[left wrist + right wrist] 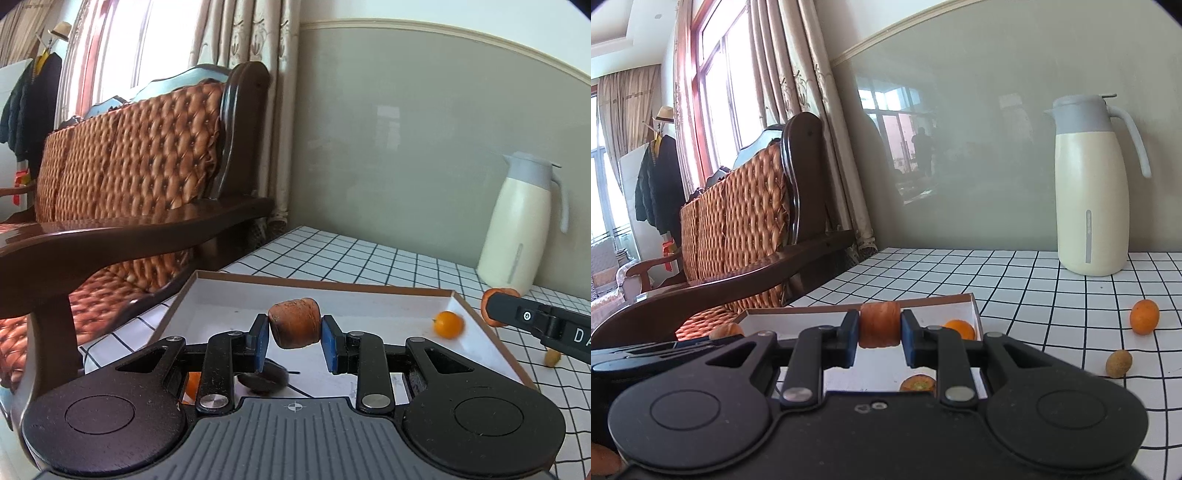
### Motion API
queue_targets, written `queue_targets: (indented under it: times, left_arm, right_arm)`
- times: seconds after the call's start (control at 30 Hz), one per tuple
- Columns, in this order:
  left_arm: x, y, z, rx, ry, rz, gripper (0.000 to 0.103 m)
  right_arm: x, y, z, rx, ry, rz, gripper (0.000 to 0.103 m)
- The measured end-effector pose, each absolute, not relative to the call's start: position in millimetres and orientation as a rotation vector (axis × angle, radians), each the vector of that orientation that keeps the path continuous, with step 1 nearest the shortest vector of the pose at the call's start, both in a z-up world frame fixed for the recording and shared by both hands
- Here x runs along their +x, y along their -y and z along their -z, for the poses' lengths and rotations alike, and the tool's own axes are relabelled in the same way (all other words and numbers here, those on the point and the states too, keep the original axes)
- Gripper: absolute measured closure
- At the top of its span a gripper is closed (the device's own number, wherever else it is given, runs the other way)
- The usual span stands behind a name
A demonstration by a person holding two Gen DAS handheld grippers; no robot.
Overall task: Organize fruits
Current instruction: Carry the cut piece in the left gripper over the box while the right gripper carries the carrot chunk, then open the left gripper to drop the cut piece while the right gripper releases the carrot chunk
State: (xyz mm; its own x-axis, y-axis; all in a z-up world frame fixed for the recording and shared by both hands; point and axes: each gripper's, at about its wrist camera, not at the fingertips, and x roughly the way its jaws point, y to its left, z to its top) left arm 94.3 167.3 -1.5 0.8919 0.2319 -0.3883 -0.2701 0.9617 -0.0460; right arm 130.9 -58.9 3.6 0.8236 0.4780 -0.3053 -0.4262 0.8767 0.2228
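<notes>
My left gripper (pixel 294 338) is shut on a wrinkled brown-orange dried fruit (pixel 294 326) and holds it above a shallow white tray with a brown rim (pixel 325 283). A small orange fruit (pixel 448 324) lies blurred in the tray's far right corner. A dark fruit (pixel 263 376) lies in the tray under the left finger. My right gripper (pixel 879 334) is shut on a similar brown-orange dried fruit (pixel 879 328) above the tray (pixel 975 308). In the tray lie an orange fruit (pixel 958 328) and a flat orange fruit (pixel 918 383). The right gripper's body (pixel 539 325) shows right of the tray.
A cream and grey jug (pixel 1091 192) stands at the back of the checked table (pixel 1034 295). An orange fruit (pixel 1144 316) and a small brown fruit (pixel 1119 363) lie on the table right of the tray. A wooden sofa with woven cushions (pixel 129 177) stands to the left.
</notes>
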Motion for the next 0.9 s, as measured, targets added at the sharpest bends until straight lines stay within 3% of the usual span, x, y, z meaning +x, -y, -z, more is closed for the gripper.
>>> queue_targets:
  times: [0.73, 0.9]
  left_arm:
    - [134.6, -200.3, 11.7, -0.148, -0.449, -0.332, 0.072]
    - [147.2, -203.0, 17.9, -0.148, -0.480, -0.347, 0.072]
  right_arm:
    - [175.9, 39.4, 18.8, 0.146, -0.454, -0.412, 0.087]
    - [181.3, 41.3, 20.7, 0.161, -0.453, -0.378, 0.070]
